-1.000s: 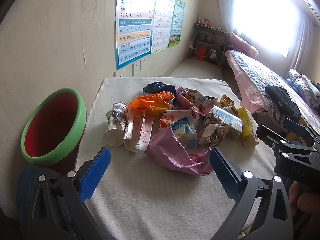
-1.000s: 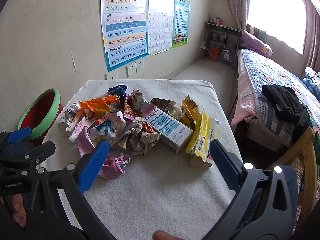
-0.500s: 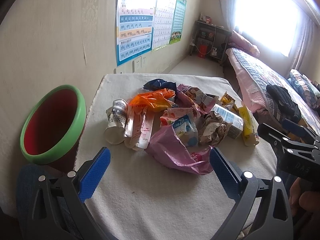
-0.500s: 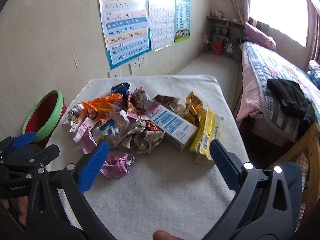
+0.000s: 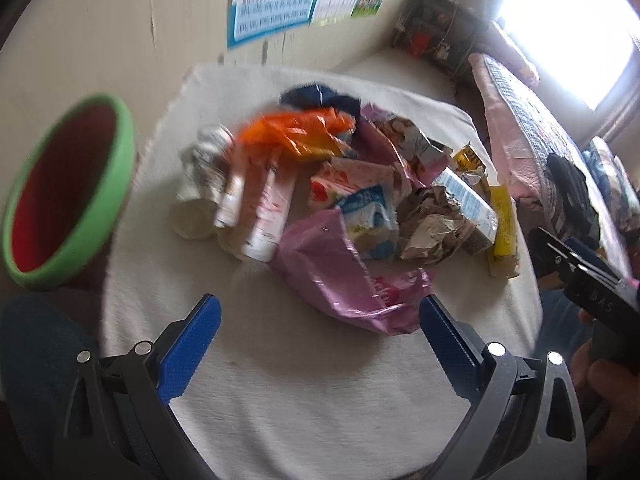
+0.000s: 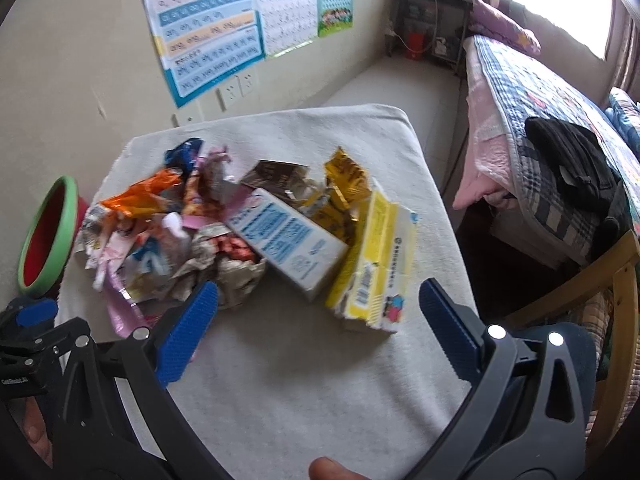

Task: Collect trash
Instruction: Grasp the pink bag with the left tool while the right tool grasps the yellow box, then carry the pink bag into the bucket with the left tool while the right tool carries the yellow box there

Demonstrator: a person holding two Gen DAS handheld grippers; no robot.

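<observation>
Both tongs spread wide and empty — left gripper (image 5: 316,344) poised just short of the crumpled pink plastic bag (image 5: 344,276), right gripper (image 6: 320,320) near the torn yellow carton (image 6: 376,268). Trash heaped mid-table on the white cloth-covered table (image 6: 320,392); green-rimmed red bin (image 5: 60,196) set at the left edge — likely for short drops.

The wall (image 6: 80,40) is plain beige, hung with charts (image 6: 208,36) above white sockets (image 6: 236,88). A table (image 6: 320,380) under a pale cloth stands against it. Past the table, pale floor (image 6: 384,84) runs to a dark shelf (image 6: 432,24) in the far corner. A bed (image 6: 532,92) with a checked quilt lies along the right, dark clothing (image 6: 568,160) on it. A bright window (image 5: 572,28) glares above. A wooden chair frame (image 6: 616,280) shows at the right.
</observation>
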